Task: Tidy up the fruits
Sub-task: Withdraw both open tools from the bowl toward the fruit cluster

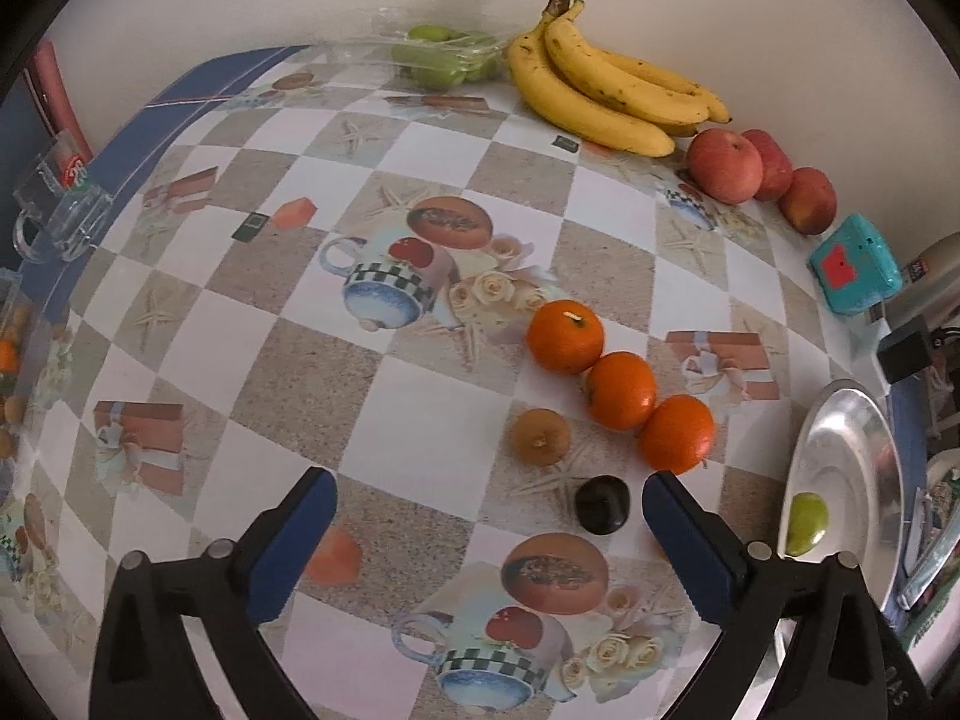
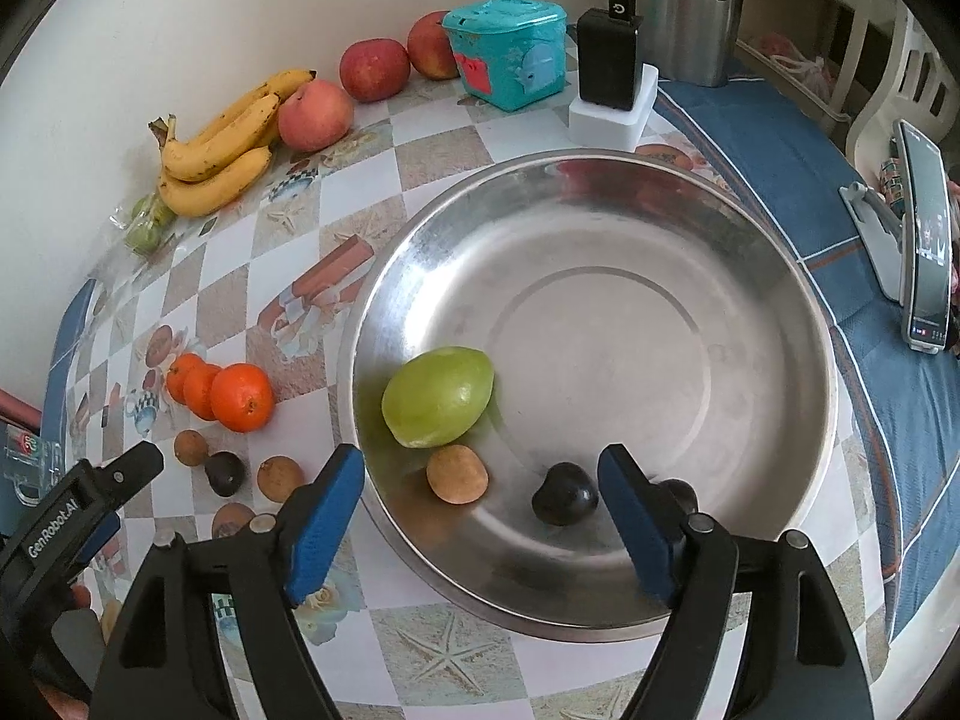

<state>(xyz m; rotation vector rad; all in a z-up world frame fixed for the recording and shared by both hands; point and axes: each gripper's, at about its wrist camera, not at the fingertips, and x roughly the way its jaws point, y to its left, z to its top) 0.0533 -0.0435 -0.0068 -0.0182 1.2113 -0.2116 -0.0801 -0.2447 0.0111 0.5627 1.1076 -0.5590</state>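
Both tools empty. Right tool [image 2: 480,516] hangs wide open over the near edge of the steel bowl [image 2: 750,276]; a dark plum [image 2: 565,501] lies between its blue fingers, untouched. A green fruit [image 2: 438,396] and a small brown fruit [image 2: 457,474] also sit in the bowl, on its left side. Left tool [image 1: 489,516] is fully spread over the worktop [image 1: 390,396], left of the bowl, gripping nothing. Another dark plum [image 1: 602,504] sits on the cloth just inside its right finger, a brown fruit [image 1: 540,437] just beyond, then three oranges [image 1: 621,391] in a row. Bananas [image 1: 606,90] and apples [image 1: 759,171] line the wall behind the bowl. Likely next: left tool picks the loose plum. Do it well: centre the plum between the pads first, since it is off to one side, come straight down, close gently so it does not roll or squash, then carry it right into the bowl clear of the right tool.
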